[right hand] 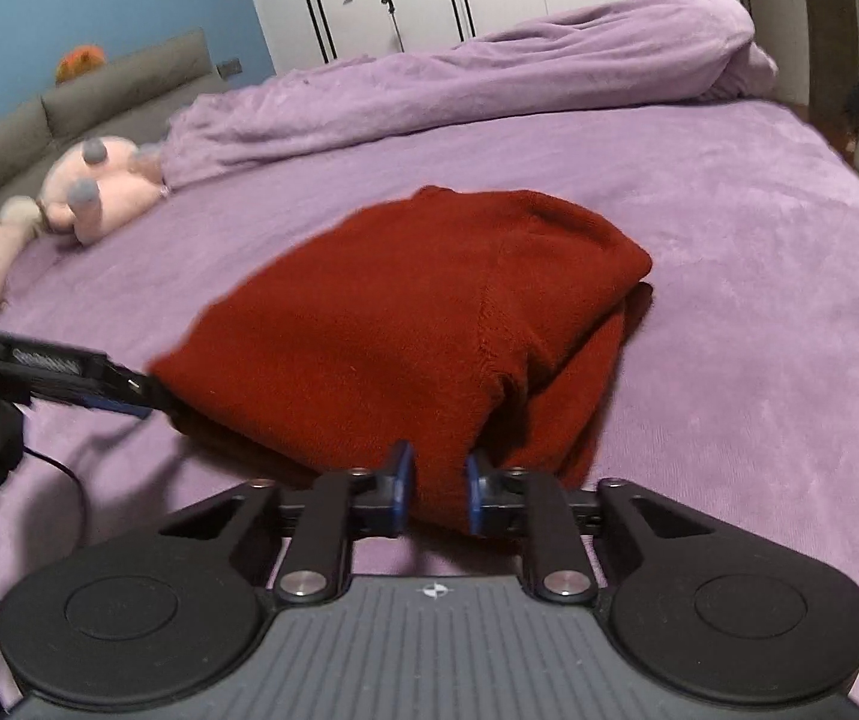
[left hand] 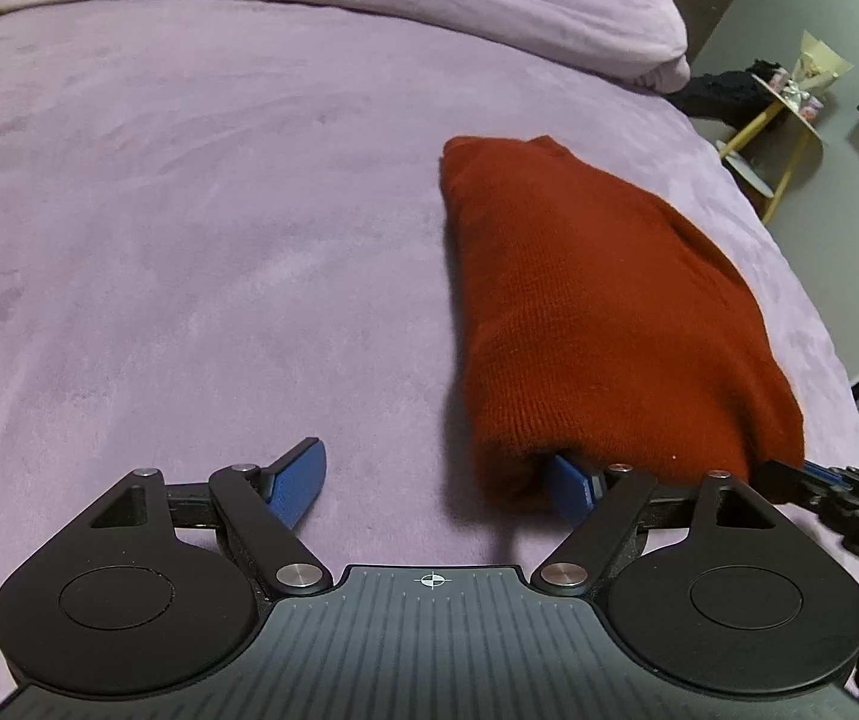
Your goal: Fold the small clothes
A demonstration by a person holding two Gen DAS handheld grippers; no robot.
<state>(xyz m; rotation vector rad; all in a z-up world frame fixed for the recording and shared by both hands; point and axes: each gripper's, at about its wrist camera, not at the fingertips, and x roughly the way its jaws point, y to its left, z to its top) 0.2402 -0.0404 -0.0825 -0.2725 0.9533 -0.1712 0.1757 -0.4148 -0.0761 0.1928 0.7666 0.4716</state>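
- Right gripper [right hand: 438,495]: fingers closed on the near hem of the sweater [right hand: 405,324].
- Left gripper [left hand: 435,480]: fingers spread wide, one pad tucked under the sweater's [left hand: 597,300] near corner, holding nothing.
- Sweater: red knit, folded, lying mid-bed [left hand: 189,240]; likely soft, light, floppy, so best taken by edges or corners.
- Beyond: rumpled blanket [right hand: 489,84], soft toy [right hand: 93,186].

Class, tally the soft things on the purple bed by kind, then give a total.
Red knitted garment: 1
Pink plush toy: 1
Bunched purple blanket: 1
Total: 3
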